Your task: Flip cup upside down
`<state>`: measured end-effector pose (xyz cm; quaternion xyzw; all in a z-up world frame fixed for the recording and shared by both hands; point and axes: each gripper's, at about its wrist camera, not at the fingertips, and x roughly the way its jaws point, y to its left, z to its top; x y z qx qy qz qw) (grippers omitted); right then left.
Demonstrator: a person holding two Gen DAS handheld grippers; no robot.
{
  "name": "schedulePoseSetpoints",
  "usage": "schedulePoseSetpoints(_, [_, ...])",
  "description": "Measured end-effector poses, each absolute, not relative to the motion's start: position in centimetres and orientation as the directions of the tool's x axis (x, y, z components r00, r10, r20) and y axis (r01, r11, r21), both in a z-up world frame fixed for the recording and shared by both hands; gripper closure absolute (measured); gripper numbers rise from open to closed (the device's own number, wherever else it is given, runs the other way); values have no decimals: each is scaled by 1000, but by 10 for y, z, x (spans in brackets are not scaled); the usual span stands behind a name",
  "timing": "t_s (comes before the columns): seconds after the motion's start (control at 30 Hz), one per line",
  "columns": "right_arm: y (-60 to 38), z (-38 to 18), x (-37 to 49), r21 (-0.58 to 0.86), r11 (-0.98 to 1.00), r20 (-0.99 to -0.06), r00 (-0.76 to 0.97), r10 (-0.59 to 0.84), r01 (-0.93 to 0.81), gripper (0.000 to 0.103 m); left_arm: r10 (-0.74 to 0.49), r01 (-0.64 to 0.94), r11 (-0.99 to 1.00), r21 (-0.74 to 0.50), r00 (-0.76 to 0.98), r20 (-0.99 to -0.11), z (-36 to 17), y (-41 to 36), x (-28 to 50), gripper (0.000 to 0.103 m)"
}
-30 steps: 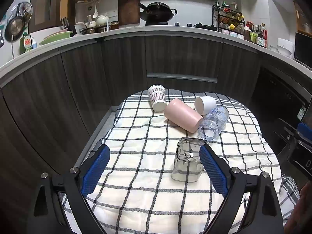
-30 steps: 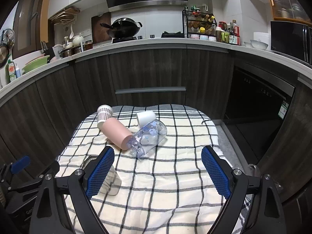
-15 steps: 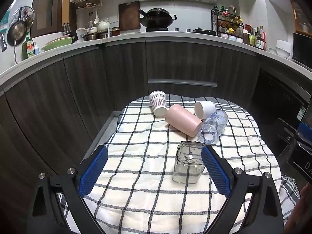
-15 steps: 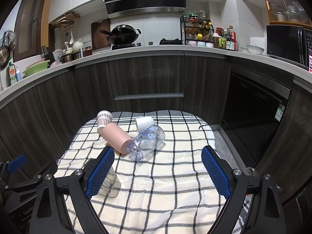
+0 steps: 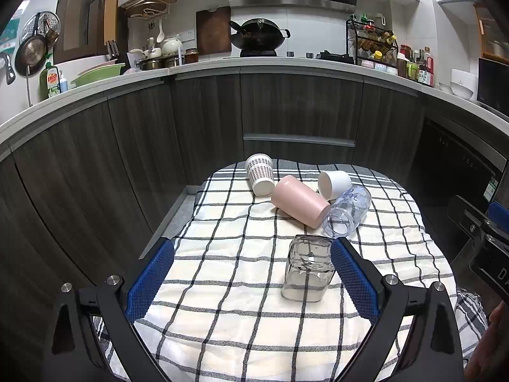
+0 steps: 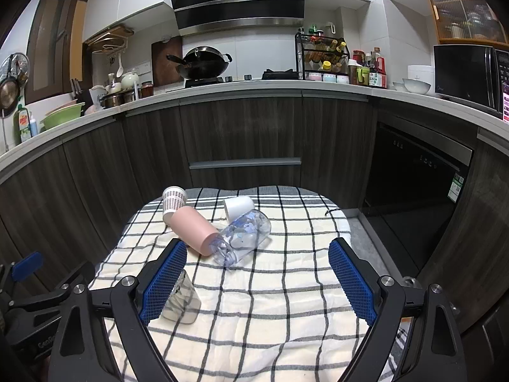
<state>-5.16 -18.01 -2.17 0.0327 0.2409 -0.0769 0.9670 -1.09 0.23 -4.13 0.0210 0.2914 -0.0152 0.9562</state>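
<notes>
Both grippers drawn slightly back, left gripper jaws wide, right gripper jaws wide, clear glass cup standing on checked cloth.

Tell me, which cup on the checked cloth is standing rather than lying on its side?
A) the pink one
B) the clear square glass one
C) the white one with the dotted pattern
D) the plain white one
B: the clear square glass cup stands on the checked cloth near the camera, while the pink cup, plain white cup and dotted cup all lie tipped over.
</notes>
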Motion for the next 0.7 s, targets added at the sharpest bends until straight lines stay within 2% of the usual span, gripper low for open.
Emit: schedulePoseSetpoints(0.7, [-179, -18, -54, 29, 985, -466, 875, -135, 167, 9, -8, 32, 999, 33, 837, -547, -36, 4, -13, 1])
